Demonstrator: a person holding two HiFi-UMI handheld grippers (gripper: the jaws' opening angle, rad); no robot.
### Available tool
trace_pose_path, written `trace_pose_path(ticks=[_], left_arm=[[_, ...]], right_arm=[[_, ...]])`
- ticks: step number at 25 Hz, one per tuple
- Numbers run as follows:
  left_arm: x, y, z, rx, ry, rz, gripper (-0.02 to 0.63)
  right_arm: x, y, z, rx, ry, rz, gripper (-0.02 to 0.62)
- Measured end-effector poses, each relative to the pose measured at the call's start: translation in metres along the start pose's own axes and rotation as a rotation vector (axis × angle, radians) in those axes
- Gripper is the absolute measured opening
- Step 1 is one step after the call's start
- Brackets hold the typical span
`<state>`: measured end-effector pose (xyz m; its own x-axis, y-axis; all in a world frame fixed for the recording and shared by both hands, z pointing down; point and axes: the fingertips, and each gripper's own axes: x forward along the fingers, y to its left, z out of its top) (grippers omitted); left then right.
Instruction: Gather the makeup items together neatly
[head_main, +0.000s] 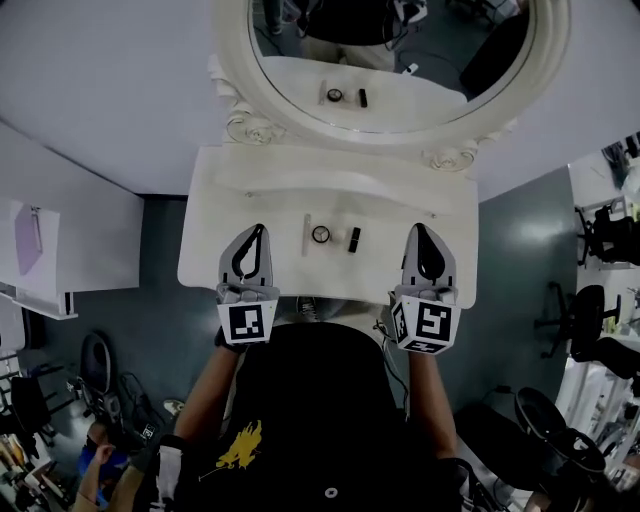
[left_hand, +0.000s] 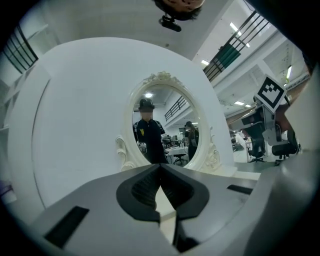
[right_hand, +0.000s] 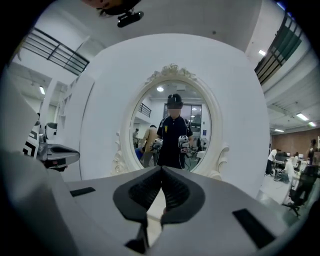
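White bench (head_main: 230, 190): your head view shows its pale top under an ornate oval mirror (head_main: 400, 95). Dark grey floor (head_main: 160, 250) lies on both sides, with office chairs (head_main: 588, 315) at the right edge.
Makeup items: 3 lie close together at mid-bench, between your 2 grippers. A pale slim stick (head_main: 307, 236) has a round ringed piece (head_main: 320, 234) just beside it, and a small black tube (head_main: 354, 240) lies slightly apart to the right.
Hard to make out: all 3 are too small to identify further, and the mirror is cut off by the top edge of the head view.
Left gripper (head_main: 259, 230): jaws pressed together with nothing between them. In the head view it sits over the bench's front-left part.
Right gripper (head_main: 416, 228): jaws pressed together and empty, over the front-right part.
Gripper views only: you appear reflected in the mirror, holding both grippers, with a bright hall behind you. Neither view shows the items.
Head view only: the bench top, and the items repeated in the mirror glass.
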<state>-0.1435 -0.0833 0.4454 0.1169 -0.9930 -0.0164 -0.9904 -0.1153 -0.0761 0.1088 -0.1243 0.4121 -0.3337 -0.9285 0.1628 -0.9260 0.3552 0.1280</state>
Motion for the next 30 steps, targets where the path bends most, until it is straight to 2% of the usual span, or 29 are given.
trace_pose_path(ticks=[3,7,10,16,21,25,30], left_arm=[[0.005,0.009,0.017,-0.010,-0.010,0.002,0.014],[-0.001,0.021,0.009,0.030,0.053,0.003,0.014],[0.000,0.020,0.017,0.041,0.047,0.003,0.014],[0.002,0.005,0.019,0.023,0.016,-0.059,0.014],[0.004,0.003,0.012,0.039,0.075,-0.077,0.014],[0.003,-0.008,0.017,0.036,0.060,-0.092,0.014],[0.016,-0.032,0.038,-0.017,0.000,-0.125,0.014]], right_arm=[[-0.003,-0.014,0.022,-0.016,-0.042,-0.015,0.015],[-0.011,-0.023,0.034,0.006,-0.066,-0.041,0.014],[-0.015,-0.027,0.035,0.021,-0.066,-0.044,0.014],[-0.043,-0.030,0.011,0.052,-0.009,-0.075,0.014],[-0.050,-0.040,0.000,0.034,0.015,-0.095,0.014],[-0.050,-0.040,0.010,0.027,-0.013,-0.089,0.014],[-0.049,-0.036,0.010,0.038,-0.019,-0.068,0.014]])
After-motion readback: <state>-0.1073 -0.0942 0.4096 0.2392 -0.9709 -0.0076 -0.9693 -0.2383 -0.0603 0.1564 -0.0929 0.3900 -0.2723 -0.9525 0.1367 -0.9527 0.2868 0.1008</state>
